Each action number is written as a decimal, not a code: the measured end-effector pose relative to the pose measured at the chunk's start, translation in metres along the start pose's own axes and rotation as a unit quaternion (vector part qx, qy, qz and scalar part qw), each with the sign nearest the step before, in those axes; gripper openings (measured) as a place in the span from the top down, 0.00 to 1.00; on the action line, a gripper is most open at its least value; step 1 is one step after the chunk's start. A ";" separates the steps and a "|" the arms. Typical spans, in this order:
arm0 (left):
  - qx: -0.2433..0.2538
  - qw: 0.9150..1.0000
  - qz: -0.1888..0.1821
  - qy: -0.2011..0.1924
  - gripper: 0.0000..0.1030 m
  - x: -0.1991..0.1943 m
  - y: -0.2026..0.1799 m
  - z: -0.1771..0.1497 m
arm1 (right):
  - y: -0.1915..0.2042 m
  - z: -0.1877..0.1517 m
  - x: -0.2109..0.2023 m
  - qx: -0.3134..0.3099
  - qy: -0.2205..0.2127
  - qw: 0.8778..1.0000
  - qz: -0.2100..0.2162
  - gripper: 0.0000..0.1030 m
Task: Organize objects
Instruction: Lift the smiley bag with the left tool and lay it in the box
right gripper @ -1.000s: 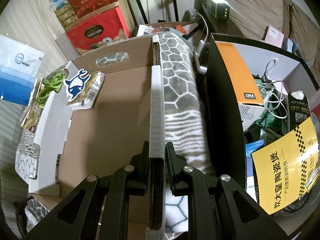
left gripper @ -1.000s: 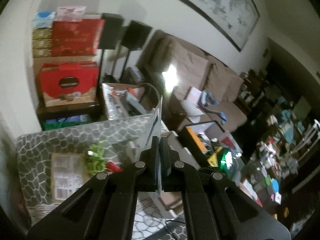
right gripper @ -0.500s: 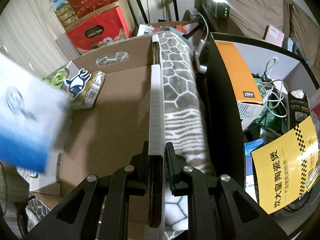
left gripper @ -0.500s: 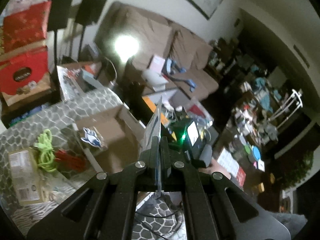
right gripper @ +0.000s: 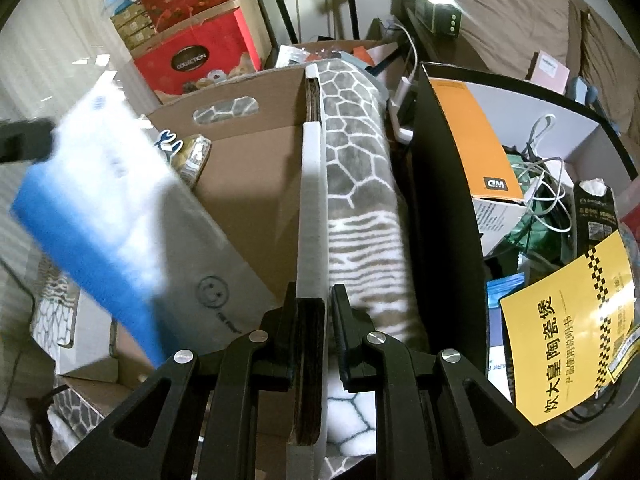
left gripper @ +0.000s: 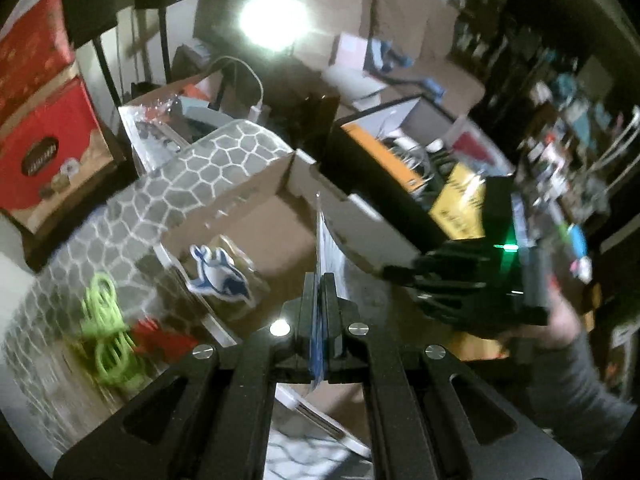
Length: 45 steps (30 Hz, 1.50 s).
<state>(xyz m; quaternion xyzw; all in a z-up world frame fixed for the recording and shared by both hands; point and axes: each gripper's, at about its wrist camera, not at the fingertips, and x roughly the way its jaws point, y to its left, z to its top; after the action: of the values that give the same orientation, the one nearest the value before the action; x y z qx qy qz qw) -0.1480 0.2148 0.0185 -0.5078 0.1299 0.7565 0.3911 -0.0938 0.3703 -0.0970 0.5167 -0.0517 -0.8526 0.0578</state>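
1. One flat blue-and-white packet [right gripper: 100,216] is the thing being put away. It is pinched edge-on between the pressed-together jaws of the left gripper [left gripper: 319,316] and hangs over the open cardboard box [right gripper: 248,200], blurred in both views.
2. Gripping it by its thin edge keeps the sheet upright, which probably lets it slide into the box without catching the flaps.
3. Ahead of the left tongs and to their left, a shark sticker [left gripper: 220,276] sits on the box's flap; green cord [left gripper: 106,328] lies further left on the patterned blanket [left gripper: 132,208].
4. The right gripper [right gripper: 313,320] clamps the box's right wall, likely to steady it.
5. Right of those tongs stands a black bin [right gripper: 440,200] of cables and a yellow leaflet [right gripper: 568,340].
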 end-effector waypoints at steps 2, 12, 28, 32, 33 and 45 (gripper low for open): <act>0.015 1.000 0.020 0.014 0.99 0.017 0.002 0.010 | -0.002 -0.002 0.000 0.002 0.001 1.000 0.002 0.85; 0.067 0.993 0.075 0.056 0.97 0.099 0.004 0.043 | 0.001 -0.010 -0.001 0.001 0.006 1.000 0.003 0.85; 0.053 0.991 0.125 0.018 0.60 0.118 0.004 0.059 | 0.001 -0.015 -0.002 0.000 0.009 1.000 0.008 0.85; 0.031 0.993 0.110 -0.003 0.50 0.093 0.008 0.058 | 0.000 -0.016 -0.002 0.001 0.009 1.000 0.009 0.85; 0.027 0.994 0.109 -0.008 0.48 0.087 0.009 0.057 | 0.001 -0.017 -0.003 0.001 0.009 1.000 0.009 0.85; -0.029 0.989 0.126 -0.066 0.25 -0.015 0.027 -0.005 | -0.002 -0.010 -0.001 0.003 0.007 1.000 0.011 0.85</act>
<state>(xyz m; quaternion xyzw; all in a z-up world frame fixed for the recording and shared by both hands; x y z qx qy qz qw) -0.1612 0.1870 0.0241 -0.4473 0.1448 0.8351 0.2856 -0.0848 0.3720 -0.1014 0.5225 -0.0600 -0.8479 0.0661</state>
